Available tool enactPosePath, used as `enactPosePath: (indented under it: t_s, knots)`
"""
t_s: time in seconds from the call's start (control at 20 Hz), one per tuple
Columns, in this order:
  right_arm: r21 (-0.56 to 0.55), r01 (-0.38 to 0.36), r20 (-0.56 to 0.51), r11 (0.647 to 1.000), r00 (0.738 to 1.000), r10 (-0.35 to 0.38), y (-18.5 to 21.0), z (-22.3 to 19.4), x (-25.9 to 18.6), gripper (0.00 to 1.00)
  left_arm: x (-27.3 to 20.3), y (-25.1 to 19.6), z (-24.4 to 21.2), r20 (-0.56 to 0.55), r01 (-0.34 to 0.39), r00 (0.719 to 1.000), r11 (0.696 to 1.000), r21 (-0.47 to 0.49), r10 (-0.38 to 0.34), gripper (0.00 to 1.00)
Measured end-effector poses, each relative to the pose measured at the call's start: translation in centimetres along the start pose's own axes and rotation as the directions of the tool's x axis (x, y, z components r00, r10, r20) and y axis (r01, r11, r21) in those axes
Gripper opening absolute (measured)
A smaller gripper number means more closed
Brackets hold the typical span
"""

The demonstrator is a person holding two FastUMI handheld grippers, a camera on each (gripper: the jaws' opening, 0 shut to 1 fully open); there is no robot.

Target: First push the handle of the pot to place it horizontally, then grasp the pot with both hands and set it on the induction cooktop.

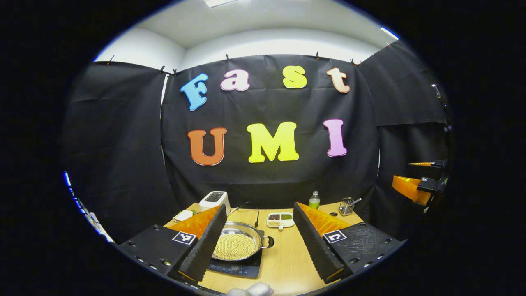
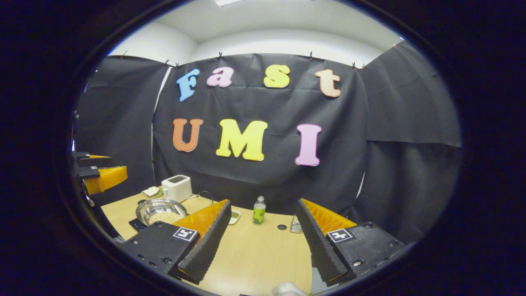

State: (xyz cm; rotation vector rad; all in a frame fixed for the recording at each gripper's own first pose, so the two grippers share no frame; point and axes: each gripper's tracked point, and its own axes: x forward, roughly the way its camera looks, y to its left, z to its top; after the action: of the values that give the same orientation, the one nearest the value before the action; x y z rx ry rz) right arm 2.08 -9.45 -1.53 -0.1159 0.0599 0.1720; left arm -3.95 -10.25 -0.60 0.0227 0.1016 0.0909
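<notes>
Gripper fingers (image 1: 263, 246) spread above wooden table (image 1: 287, 259).

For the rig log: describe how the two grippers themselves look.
Both match. The left gripper has two wedge-shaped fingers with ribbed black inner pads and orange backs, on black bases, each carrying a square black-and-white marker. The right gripper has the same orange-backed fingers and markers. No cables visible.
</notes>
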Motion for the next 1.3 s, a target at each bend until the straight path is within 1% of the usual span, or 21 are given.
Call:
enactPosePath:
  t_s: [0.15, 0.25, 0.45, 0.55, 0.65, 0.8, 0.95, 1.1, 1.2, 1.3]
  knots:
    - [0.034, 0.041, 0.005, 0.999, 0.999, -0.041, -2.6, -0.3, -1.4, 1.0, -1.3, -1.6, 0.9, 0.029, 0.013, 1.0, 1.0, -0.023, -0.012, 0.96]
    - [0.053, 0.075, -0.011, 0.996, 0.997, -0.075, -3.9, -0.9, -1.9, 1.0, -1.6, -1.3, 1.3, 0.048, -0.001, 0.999, 1.0, -0.031, 0.002, 0.96]
    - [0.091, 0.118, 0.002, 0.989, 0.993, -0.119, -4.7, -0.6, -2.1, 1.0, -1.6, -0.4, 1.1, 0.04, 0.008, 0.999, 1.0, -0.029, -0.007, 0.96]
    - [0.099, 0.115, 0.0, 0.988, 0.993, -0.116, -3.9, -0.3, -2.2, 1.0, -1.2, 0.8, 0.9, 0.03, 0.001, 1.0, 0.999, -0.034, 0.0, 0.96]
    - [0.105, 0.108, 0.012, 0.989, 0.994, -0.11, -3.2, 0.5, -1.8, 1.0, -0.5, 1.4, 1.4, 0.047, 0.008, 0.999, 0.999, -0.039, -0.006, 0.96]
    - [0.119, 0.094, 0.012, 0.988, 0.995, -0.096, -1.9, 1.1, -1.4, 1.0, 0.2, 2.8, 1.6, 0.067, -0.001, 0.998, 1.0, -0.012, 0.002, 0.96]
    - [0.121, 0.102, -0.003, 0.987, 0.995, -0.103, -1.6, 1.0, -1.0, 1.0, 0.8, 2.6, 1.3, 0.065, 0.026, 0.998, 0.999, -0.02, -0.025, 0.96]
    - [0.128, 0.11, -0.017, 0.986, 0.994, -0.109, -1.2, 1.1, -0.6, 1.0, 1.8, 3.3, 0.9, 0.056, 0.03, 0.998, 0.999, -0.032, -0.028, 0.97]
    - [0.127, 0.122, -0.024, 0.984, 0.993, -0.12, -1.0, 0.9, -0.5, 1.0, 2.3, 3.3, 0.9, 0.058, 0.046, 0.997, 0.998, -0.042, -0.043, 0.96]
    - [0.129, 0.129, -0.025, 0.983, 0.992, -0.127, -0.7, 1.1, -0.4, 1.0, 2.9, 3.8, 1.0, 0.059, 0.052, 0.997, 0.998, -0.035, -0.05, 0.96]
